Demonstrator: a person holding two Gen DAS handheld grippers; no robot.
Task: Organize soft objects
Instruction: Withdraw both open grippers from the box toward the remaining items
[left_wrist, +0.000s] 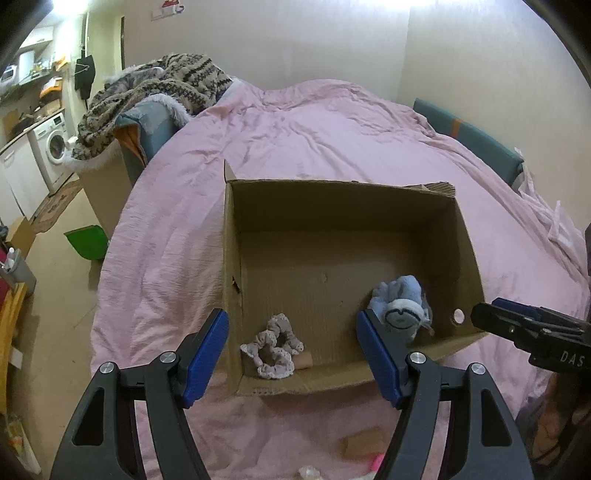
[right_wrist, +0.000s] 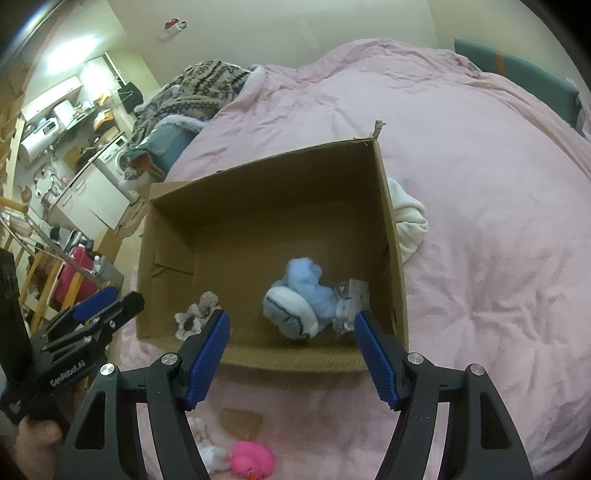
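Box: open cardboard box (right_wrist: 391, 236) sits on the bed's pink duvet (right_wrist: 480, 221), mouth up, near wall toward me.
In the box: grey-lilac scrunchie (left_wrist: 271, 345) at the near left corner, lying against a short cardboard tube (left_wrist: 303, 360); blue and white plush toy (right_wrist: 295, 299) toward the near right, with a crinkled clear wrapper (right_wrist: 349, 304) touching its right side.
Outside the box: pink rubber duck (right_wrist: 251, 459) on the duvet just under my right gripper, a small pale fuzzy item (right_wrist: 214, 456) beside it, too blurred to name; a rolled white cloth (right_wrist: 408, 218) lies against the box's right outer wall.
Left gripper (left_wrist: 291, 354): fingers spread wide, nothing between them, poised over the near left corner.
Right gripper (right_wrist: 291, 356): fingers likewise apart and empty, over the near wall by the plush.
Step in hand, my judgement: both hands free, so fetch the next loose soft thing; the duck is nearest to my right.
Doing it well: draw the right gripper back and down rather than across the box wall; take the duck across its body, not the beak; close gently, since it should squash and could pop out.
Placing: aim for the bare floor toward the back of the box.
Risk: nudging the light box on the soft duvet; keep the left gripper near its wall to steady it.
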